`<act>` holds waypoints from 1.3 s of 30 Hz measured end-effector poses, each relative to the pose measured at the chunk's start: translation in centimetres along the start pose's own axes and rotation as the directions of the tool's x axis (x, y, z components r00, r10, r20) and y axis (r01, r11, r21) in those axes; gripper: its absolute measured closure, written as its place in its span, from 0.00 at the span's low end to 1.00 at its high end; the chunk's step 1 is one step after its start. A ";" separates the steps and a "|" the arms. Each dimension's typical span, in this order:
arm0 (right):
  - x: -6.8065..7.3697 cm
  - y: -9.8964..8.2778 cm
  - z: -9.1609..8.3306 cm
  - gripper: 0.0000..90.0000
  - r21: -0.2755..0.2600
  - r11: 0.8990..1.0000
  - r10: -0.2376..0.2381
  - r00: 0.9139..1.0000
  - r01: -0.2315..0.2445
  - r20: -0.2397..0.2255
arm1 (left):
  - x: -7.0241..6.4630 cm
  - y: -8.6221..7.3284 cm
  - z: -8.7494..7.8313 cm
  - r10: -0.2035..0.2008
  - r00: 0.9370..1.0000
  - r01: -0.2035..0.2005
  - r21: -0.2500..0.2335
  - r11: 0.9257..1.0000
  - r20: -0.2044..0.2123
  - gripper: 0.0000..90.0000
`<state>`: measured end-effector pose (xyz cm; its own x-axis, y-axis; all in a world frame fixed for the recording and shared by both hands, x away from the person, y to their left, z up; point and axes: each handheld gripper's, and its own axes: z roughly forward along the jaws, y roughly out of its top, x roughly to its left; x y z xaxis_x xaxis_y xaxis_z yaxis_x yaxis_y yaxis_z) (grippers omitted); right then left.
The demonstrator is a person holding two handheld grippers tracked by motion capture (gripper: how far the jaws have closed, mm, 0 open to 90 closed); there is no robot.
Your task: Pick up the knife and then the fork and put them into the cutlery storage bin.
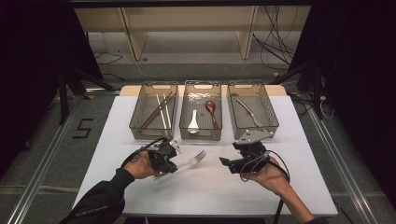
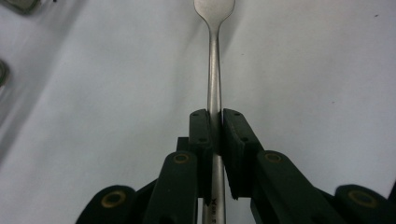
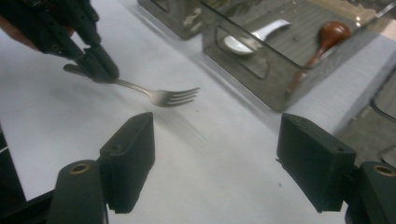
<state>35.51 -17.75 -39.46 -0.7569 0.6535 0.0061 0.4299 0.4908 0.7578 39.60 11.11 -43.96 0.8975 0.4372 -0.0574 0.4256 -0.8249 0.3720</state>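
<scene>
Left gripper (image 1: 173, 161): I had it clamped on the fork (image 1: 192, 160).
Right gripper (image 1: 225, 163): jaws stood wide apart, holding nothing.
Room: bare table (image 1: 205, 191) toward its near edge.
Writing: "5" on the floor.

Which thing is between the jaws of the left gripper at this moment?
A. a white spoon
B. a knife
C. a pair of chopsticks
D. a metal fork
D: the left gripper is shut on the handle of the metal fork, and its tines point out over the white table toward the open right gripper.
</scene>
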 end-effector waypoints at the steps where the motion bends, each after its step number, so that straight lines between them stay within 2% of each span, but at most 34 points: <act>1: 0.3 0.1 0.1 0.32 -0.002 1.000 -0.016 1.000 0.016 -0.006 | -0.1 0.1 -0.1 0.005 1.000 -0.005 -0.001 1.000 0.007 0.91; 4: 1.5 0.3 0.4 0.32 -0.003 0.997 -0.077 0.997 0.077 -0.029 | -0.6 0.4 -0.5 0.012 1.000 -0.012 -0.006 1.000 0.014 0.91; 6: 2.4 0.4 0.7 0.32 0.003 0.993 -0.116 0.991 0.116 -0.064 | -0.9 0.6 -0.8 0.030 0.999 -0.030 -0.003 1.000 0.020 0.91; 11: 4.3 0.7 1.8 0.32 0.026 0.979 -0.198 0.974 0.201 -0.108 | -2.2 1.3 -1.0 0.061 0.997 -0.062 0.001 0.998 0.054 0.91; 13: 5.0 0.7 2.2 0.32 0.039 0.969 -0.240 0.964 0.245 -0.115 | -2.7 1.6 -1.1 0.077 0.995 -0.077 -0.003 0.997 0.061 0.91; 18: 5.9 0.5 2.7 0.33 0.053 0.954 -0.287 0.947 0.297 -0.143 | -3.5 2.0 -1.3 0.104 0.991 -0.104 -0.004 0.995 0.085 0.91; 24: 6.3 0.3 3.5 0.35 0.076 0.944 -0.305 0.938 0.320 -0.164 | -4.4 2.5 -1.5 0.137 0.984 -0.136 -0.011 0.991 0.113 0.91; 26: 6.0 0.3 3.8 0.37 0.085 0.933 -0.331 0.925 0.350 -0.186 | -4.8 2.6 -1.5 0.149 0.982 -0.149 -0.009 0.989 0.120 0.91; 27: 6.1 0.3 4.0 0.38 0.085 0.941 -0.308 0.934 0.327 -0.180 | -4.9 2.7 -1.6 0.153 0.981 -0.153 -0.012 0.988 0.120 0.91; 28: 6.1 0.2 4.1 0.39 0.087 0.941 -0.307 0.934 0.327 -0.185 | -5.1 2.8 -1.6 0.163 0.979 -0.164 -0.009 0.986 0.122 0.91; 31: 6.1 0.2 4.3 0.44 0.093 0.934 -0.321 0.925 0.345 -0.204 | -5.6 3.0 -1.7 0.175 0.976 -0.175 -0.014 0.984 0.132 0.91; 37: 6.6 -0.1 4.6 0.52 0.125 0.922 -0.328 0.911 0.366 -0.251 | -6.2 3.2 -2.0 0.216 0.967 -0.218 -0.002 0.976 0.138 0.91; 38: 6.7 -0.1 4.7 0.53 0.132 0.919 -0.331 0.908 0.372 -0.256 | -6.3 3.3 -2.0 0.213 0.966 -0.213 -0.010 0.977 0.144 0.91; 39: 6.7 -0.1 4.8 0.55 0.130 0.914 -0.342 0.902 0.385 -0.263 | -6.1 3.4 -2.2 0.252 0.958 -0.257 0.020 0.966 0.137 0.91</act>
<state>32.70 -10.65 -42.66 -0.9595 0.2696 -0.0821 0.1656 0.7751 0.6098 35.29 6.43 -40.29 0.9829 0.1614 -0.0884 0.1825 -0.9168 0.3553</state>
